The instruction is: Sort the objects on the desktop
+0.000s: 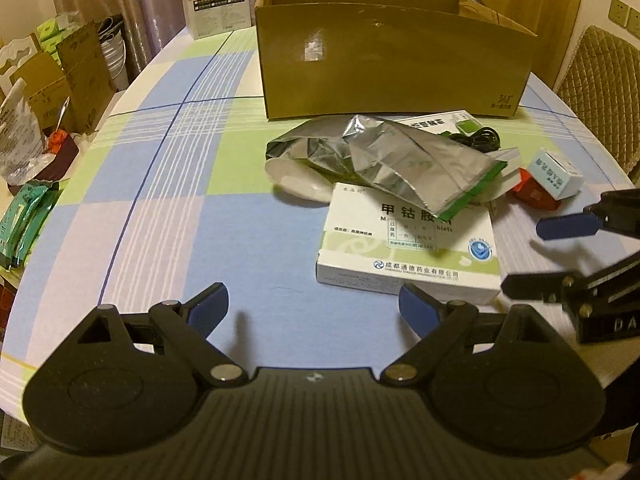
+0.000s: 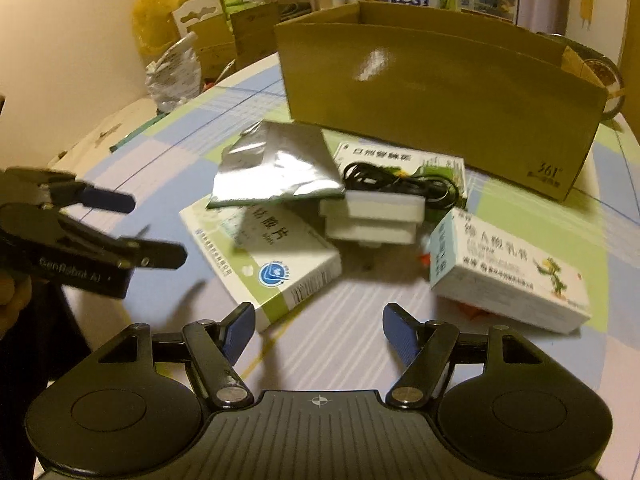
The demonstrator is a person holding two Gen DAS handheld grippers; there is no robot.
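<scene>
where visible, cardboard box [image 1: 392, 60] interior bare.

A rounded table [image 1: 168, 184] covered with a checked cloth in blue, green and pale lilac fills most of both views. Upper centre: an open brown cardboard box [image 1: 394, 64] stands on the cloth. Directly below it, centre right, a pile of items lies on the cloth: a white-and-green medicine box [image 1: 408, 256] lies flat; a crumpled silver foil bag [image 1: 384, 160] rests partly on its upper edge. In the right wrist view, a second white medicine box [image 2: 508, 272] lies at centre right, near a coiled black cable [image 2: 400, 182].
</scene>
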